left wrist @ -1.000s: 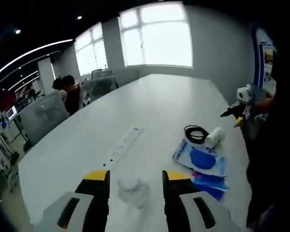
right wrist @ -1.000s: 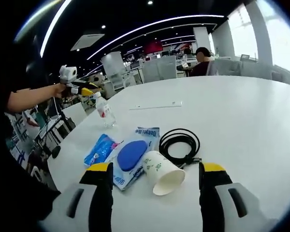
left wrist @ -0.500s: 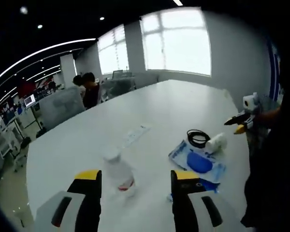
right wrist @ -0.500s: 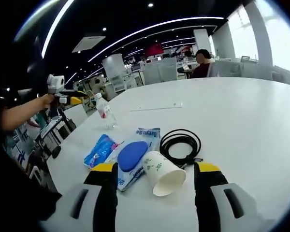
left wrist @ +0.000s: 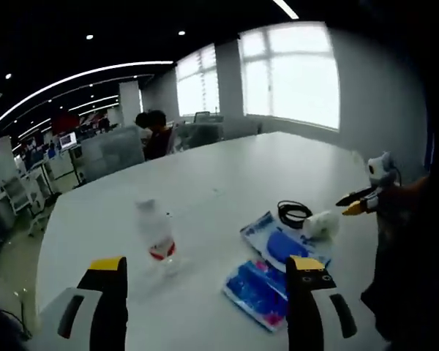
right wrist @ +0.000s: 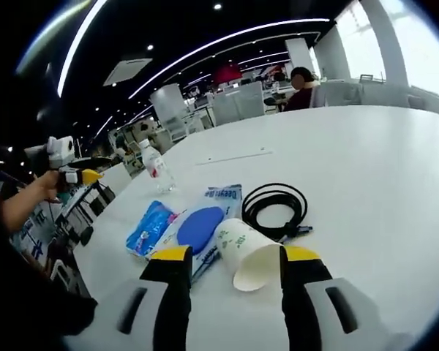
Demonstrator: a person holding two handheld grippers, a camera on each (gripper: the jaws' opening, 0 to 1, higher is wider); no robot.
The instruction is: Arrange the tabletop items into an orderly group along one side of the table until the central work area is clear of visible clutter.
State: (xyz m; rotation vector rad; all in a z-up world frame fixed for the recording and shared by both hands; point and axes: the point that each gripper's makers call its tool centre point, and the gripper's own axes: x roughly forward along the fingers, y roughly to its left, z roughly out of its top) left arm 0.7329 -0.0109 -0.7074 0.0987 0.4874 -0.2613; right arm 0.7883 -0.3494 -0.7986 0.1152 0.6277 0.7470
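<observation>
A clear water bottle (left wrist: 155,238) with a red label stands upright on the white table (left wrist: 227,168), ahead of my left gripper (left wrist: 206,267), which is open and holds nothing. Two blue packets (left wrist: 267,289) (left wrist: 278,245), a black cable coil (left wrist: 294,213) and a paper cup (left wrist: 318,224) lie to the right. In the right gripper view the paper cup (right wrist: 249,252) lies on its side between the open jaws of my right gripper (right wrist: 234,254); I see no contact. The cable coil (right wrist: 276,205) and blue packets (right wrist: 203,219) (right wrist: 150,225) lie just beyond.
A white power strip (right wrist: 233,156) lies farther out on the table (right wrist: 366,161), and the bottle (right wrist: 154,167) stands near its left edge. The other gripper (right wrist: 73,175) is held off that edge. A seated person (right wrist: 301,86) and office chairs are beyond the far side.
My left gripper has backed away from the bottle, which now stands free, and its jaws have widened. The right gripper's jaws have narrowed around the paper cup.
</observation>
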